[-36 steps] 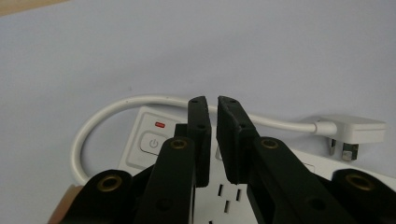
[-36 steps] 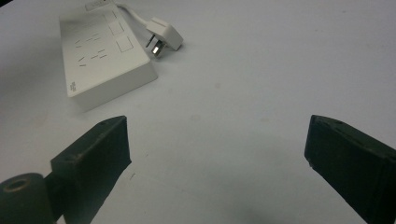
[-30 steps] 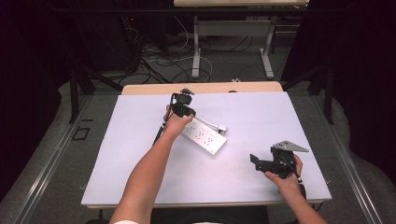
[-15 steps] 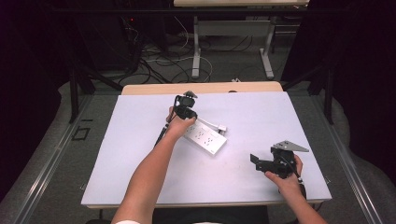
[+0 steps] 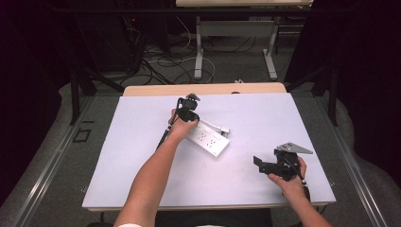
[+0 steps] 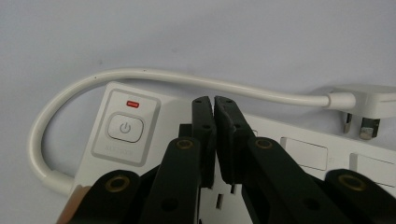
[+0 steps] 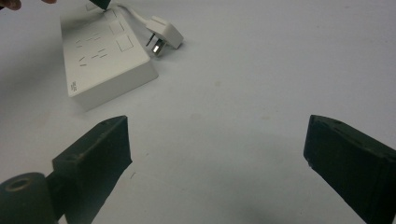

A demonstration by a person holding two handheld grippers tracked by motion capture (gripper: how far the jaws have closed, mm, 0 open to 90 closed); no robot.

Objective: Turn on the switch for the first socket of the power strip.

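White power strip (image 5: 206, 138) mid-table, long axis diagonal. Left gripper (image 6: 214, 103) fingers pressed together, tips over strip just beside power button (image 6: 124, 128); left hand nearer. Right gripper (image 7: 217, 140) fingers spread, empty, well apart.

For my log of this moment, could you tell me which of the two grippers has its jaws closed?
The left gripper, over the white power strip; its jaws meet, while the right gripper stands wide open.
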